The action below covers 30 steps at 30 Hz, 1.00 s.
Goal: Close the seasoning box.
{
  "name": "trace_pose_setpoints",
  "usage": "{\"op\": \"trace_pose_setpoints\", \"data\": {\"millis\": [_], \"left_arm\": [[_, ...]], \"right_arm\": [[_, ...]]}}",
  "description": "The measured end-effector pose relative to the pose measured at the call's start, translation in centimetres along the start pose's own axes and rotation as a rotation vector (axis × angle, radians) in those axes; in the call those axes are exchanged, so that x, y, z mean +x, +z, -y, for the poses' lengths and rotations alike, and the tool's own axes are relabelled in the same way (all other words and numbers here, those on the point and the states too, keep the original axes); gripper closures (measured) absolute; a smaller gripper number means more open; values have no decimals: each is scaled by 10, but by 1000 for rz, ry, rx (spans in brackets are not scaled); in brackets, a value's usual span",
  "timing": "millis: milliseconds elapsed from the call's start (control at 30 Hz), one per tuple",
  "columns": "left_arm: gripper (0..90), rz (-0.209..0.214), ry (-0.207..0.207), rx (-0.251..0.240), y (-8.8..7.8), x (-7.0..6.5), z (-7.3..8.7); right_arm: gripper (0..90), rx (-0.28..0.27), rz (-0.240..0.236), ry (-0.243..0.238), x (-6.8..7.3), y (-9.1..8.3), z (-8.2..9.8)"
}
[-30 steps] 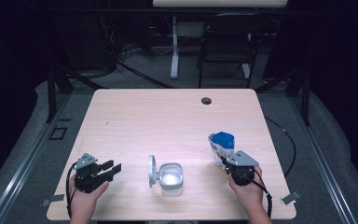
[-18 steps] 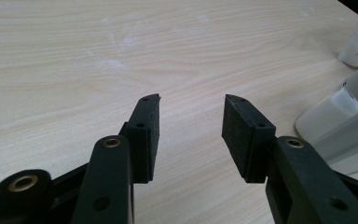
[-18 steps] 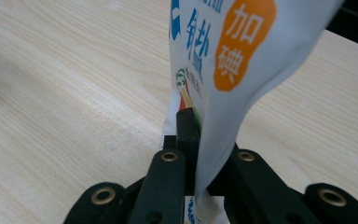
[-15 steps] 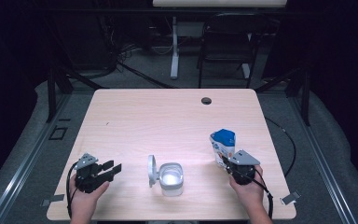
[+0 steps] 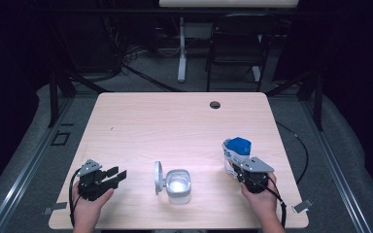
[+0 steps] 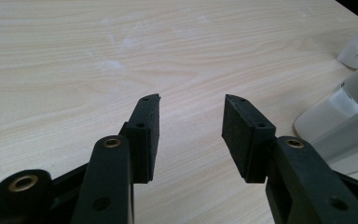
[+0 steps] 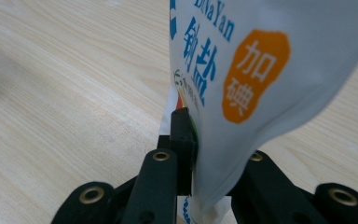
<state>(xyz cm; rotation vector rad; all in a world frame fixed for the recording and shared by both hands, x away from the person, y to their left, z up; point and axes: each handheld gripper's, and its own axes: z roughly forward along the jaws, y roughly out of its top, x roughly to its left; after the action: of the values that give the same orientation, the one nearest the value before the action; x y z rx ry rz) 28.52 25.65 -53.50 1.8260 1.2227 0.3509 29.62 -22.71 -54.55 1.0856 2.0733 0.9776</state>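
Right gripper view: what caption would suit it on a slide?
Black tongs pinching the bottom of a white salt bag over a wooden table.

My bag (image 7: pixel 261 70) is white with blue lettering, an orange blotch bearing white characters, and a blue top (image 5: pixel 238 144). My grippers (image 5: pixel 108 176) (image 5: pixel 237 167) are black with brass-coloured rivets and grey top plates. The table (image 5: pixel 175 126) is pale wood grain. The box (image 5: pixel 178 185) near the middle is clear and whitish, with a grey-white lid.

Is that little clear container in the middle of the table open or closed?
Open. The clear container has its round lid swung up on edge at its left side, leaving the mouth uncovered. Whether anything is inside, I cannot tell.
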Motion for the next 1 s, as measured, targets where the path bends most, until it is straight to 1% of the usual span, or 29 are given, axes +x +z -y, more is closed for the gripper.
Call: {"op": "trace_pose_setpoints", "data": {"millis": [67, 267, 367, 400, 500, 633, 1000], "left_arm": [[569, 0, 0, 1, 0, 0, 0], [569, 0, -1, 0, -1, 0, 0], [569, 2, 0, 0, -2, 0, -1], [569, 2, 0, -1, -2, 0, -1], [569, 3, 0, -1, -2, 0, -1], [569, 3, 0, -1, -2, 0, -1], [568, 2, -2, -7, -2, 0, -1]], "right_arm": [[802, -4, 0, 4, 0, 0, 1], [738, 11, -5, 15, -1, 0, 4], [650, 9, -20, 17, -1, -1, 6], [630, 11, -13, 13, -1, -1, 6], [619, 6, -16, 19, 0, -3, 7], [556, 5, -12, 21, -1, -4, 7], [470, -1, -21, 42, -3, -6, 11]]}}
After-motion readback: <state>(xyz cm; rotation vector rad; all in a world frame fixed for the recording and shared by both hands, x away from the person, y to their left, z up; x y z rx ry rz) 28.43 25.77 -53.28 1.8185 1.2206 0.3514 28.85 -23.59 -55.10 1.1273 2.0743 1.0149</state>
